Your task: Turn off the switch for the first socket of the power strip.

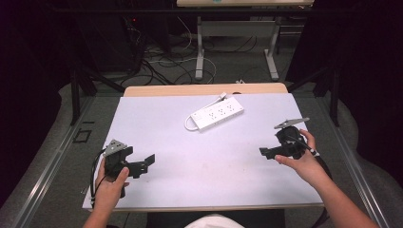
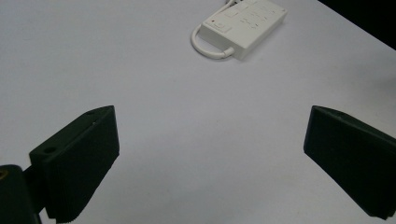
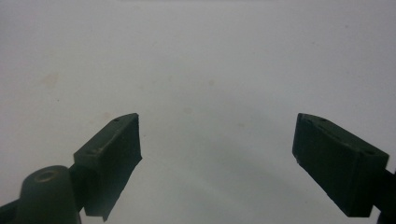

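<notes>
High view: a white power strip (image 1: 217, 114) lies slantwise on the white table (image 1: 190, 180), at about 12 o'clock from the table's middle, its cord looped at its near-left end. The left gripper (image 1: 148, 161) sits at 8 o'clock, the right gripper (image 1: 264, 152) at 3 o'clock — both well apart from the strip, both pointing inward.

Left gripper view: the left gripper (image 2: 210, 154) has its jaws spread wide with nothing between them; the strip (image 2: 243, 23) lies ahead at 12 o'clock.

Right gripper view: the right gripper (image 3: 217, 154) — jaws wide apart, holding nothing — is above bare table (image 3: 201, 70).
</notes>
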`<state>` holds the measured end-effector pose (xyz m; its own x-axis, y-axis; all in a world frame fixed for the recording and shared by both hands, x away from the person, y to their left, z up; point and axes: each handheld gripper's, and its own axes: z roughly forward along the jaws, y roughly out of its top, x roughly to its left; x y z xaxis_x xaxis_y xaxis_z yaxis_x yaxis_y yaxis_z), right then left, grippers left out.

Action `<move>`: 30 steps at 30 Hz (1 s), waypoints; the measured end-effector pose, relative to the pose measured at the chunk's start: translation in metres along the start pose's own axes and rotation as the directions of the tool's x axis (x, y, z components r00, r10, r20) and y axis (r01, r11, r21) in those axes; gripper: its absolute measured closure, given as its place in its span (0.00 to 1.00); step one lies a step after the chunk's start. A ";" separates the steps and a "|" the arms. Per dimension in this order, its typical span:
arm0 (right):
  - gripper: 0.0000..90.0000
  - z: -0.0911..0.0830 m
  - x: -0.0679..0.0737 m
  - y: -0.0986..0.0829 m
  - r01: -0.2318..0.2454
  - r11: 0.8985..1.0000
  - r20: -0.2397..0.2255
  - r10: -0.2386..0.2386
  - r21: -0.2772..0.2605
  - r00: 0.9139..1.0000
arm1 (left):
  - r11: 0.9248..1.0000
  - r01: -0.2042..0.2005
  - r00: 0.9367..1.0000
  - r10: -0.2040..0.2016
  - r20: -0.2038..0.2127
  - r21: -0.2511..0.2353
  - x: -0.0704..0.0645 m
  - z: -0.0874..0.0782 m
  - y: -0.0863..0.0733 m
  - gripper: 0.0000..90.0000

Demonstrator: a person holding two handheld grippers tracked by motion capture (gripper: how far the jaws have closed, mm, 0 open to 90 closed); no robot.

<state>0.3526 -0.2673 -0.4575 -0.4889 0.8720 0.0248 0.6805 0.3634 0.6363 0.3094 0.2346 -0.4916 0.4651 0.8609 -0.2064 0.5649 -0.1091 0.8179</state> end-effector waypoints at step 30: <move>0.16 0.004 0.001 0.037 0.062 0.991 -0.002 -0.063 0.114 0.998 | 1.000 -0.002 1.000 0.002 -0.001 0.002 0.000 0.000 0.000 0.04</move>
<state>0.3791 -0.2518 -0.4368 -0.5318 0.8468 -0.0131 0.7065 0.4522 0.5444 0.3094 0.2345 -0.4917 0.4656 0.8612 -0.2040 0.5654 -0.1121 0.8172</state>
